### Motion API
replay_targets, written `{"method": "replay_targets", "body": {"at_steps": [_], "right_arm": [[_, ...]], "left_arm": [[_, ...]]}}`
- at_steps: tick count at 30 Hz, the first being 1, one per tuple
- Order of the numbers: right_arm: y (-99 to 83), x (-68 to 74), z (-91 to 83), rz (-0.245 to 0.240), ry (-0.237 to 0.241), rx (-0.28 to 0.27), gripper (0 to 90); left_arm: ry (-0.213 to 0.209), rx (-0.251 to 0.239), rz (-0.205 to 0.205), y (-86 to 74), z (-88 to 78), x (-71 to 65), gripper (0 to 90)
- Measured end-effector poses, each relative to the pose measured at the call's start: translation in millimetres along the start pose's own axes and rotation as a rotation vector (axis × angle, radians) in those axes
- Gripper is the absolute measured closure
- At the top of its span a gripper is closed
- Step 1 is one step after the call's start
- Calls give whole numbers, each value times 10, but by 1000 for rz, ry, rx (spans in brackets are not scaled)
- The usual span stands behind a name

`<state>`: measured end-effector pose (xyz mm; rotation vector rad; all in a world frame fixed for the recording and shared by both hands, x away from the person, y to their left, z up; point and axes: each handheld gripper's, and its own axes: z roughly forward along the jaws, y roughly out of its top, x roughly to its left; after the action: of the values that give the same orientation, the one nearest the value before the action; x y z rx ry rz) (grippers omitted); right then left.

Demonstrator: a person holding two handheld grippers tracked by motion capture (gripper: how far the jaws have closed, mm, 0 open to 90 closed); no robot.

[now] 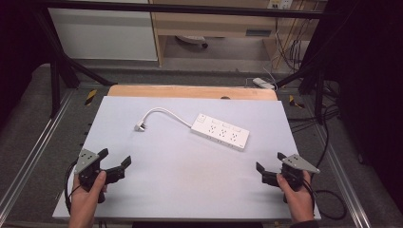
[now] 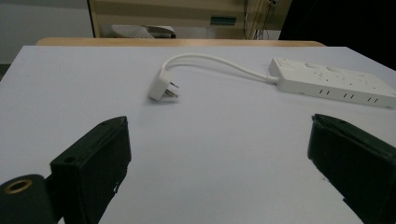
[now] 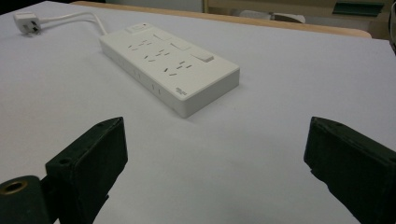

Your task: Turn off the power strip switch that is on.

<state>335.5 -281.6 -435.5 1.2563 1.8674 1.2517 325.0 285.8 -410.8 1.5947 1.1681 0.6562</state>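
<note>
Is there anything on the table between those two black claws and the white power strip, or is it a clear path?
Nothing visible stands in the way. Bare table lies between the left gripper, the right gripper and the power strip. Its plug lies off to the strip's left, closer to the left gripper.

We count one white power strip with one cord ending in one plug, all on one table, plus two hand-held grippers, left gripper and right gripper.

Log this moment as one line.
left gripper: open, empty | right gripper: open, empty | power strip: untouched, mid-table | plug: lying loose
</note>
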Motion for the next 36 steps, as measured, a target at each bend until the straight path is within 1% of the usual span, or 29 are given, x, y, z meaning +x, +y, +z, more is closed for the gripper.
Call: {"method": "replay_targets", "body": {"at_steps": [3, 5, 8, 14, 16, 20, 25, 30, 32, 34, 35, 36], "right_arm": [[-2, -10, 2, 10, 1, 10, 55], [3, -13, 4, 15, 2, 8, 53], [12, -7, 1, 27, 4, 4, 52], [44, -15, -46, 17, -13, -27, 55], [58, -16, -64, 26, -13, -39, 56], [96, -23, -93, 28, -16, -68, 56], [150, -7, -136, 26, -16, -79, 45], [202, 18, -157, 31, -13, -80, 32], [209, 33, -159, 28, -17, -78, 30], [214, 45, -164, 18, -11, -77, 24], [217, 50, -166, 13, -14, -75, 25], [221, 55, -170, 9, -17, -73, 25]], "left_arm": [[2, 2, 3, -2, 5, -2, 60], [-6, 9, 1, -11, 15, -4, 60], [-4, 14, 7, -11, 21, -6, 60], [3, 25, 21, -2, 29, -34, 60], [0, 21, 21, 4, 27, -36, 60], [-4, 26, 28, 7, 39, -41, 60], [-7, 31, 36, 7, 41, -43, 60], [-5, 33, 32, -1, 40, -34, 60], [-7, 37, 32, -2, 40, -35, 60], [-8, 35, 32, -2, 41, -41, 60], [-8, 36, 42, 3, 40, -47, 59], [-8, 36, 42, 3, 40, -47, 58]]}}
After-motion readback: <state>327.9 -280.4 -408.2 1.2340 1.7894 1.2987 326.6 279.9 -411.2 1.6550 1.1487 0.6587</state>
